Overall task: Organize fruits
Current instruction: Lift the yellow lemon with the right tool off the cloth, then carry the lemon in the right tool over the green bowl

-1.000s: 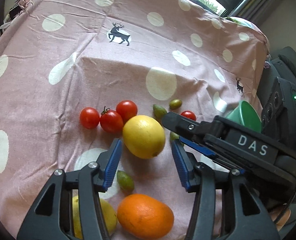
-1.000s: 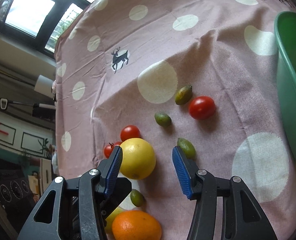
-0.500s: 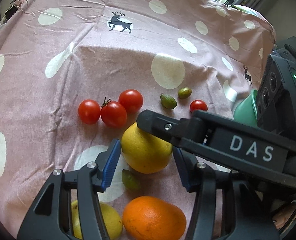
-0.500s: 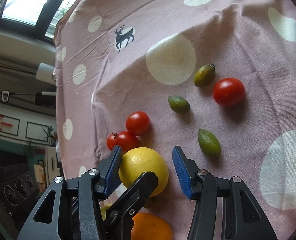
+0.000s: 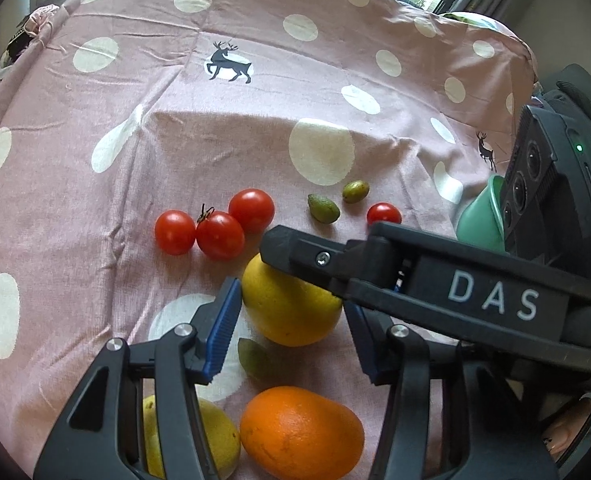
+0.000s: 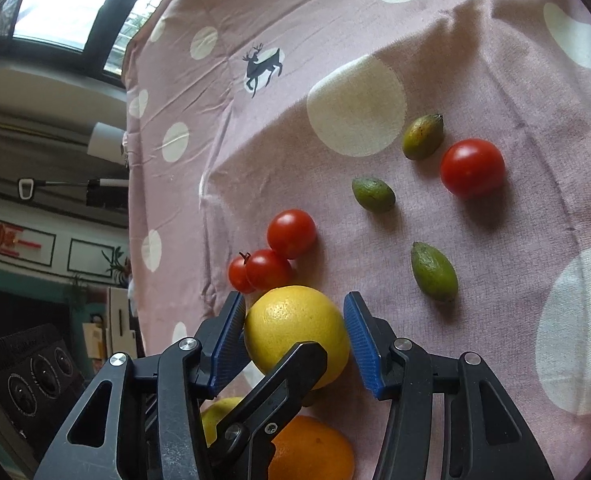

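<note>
Your right gripper (image 6: 293, 340) straddles the lemon (image 6: 295, 332) on the surface, pads beside it without visibly squeezing, so centre it and close gently, keeping the half-open, empty left gripper (image 5: 291, 332) clear.

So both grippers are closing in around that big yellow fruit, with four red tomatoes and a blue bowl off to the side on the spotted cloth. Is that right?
Nearly. The bowl is green, not blue; the left wrist view shows it at the right edge. The rest holds: both the left gripper and right gripper bracket the big yellow fruit, and four red tomatoes lie on the spotted cloth.
</note>
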Available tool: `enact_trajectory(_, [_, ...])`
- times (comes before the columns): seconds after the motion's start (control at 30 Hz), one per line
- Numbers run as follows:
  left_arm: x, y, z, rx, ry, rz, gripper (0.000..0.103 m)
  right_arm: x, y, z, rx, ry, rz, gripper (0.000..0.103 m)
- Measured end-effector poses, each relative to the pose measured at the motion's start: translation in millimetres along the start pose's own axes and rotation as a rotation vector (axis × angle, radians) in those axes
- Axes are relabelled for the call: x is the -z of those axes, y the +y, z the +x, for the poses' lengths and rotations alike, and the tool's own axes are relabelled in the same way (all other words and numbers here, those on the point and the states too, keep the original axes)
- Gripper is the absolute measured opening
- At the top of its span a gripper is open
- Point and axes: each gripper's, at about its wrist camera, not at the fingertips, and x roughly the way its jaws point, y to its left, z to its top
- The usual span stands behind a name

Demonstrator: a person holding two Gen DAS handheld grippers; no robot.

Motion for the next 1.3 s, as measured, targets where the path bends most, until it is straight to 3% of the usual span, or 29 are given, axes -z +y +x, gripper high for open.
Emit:
enact_trajectory(0.6, [-1, -44, -35, 0.076, -0.166, 0.113, 0.051, 6, 13, -66, -0.006, -0.201, -0.079, 0.055])
enact_trajectory(1.3, [1, -102, -57, 0.205, -0.279, 0.255, 0.051, 22, 5, -146, 0.031, -0.429, -0.096, 0.055])
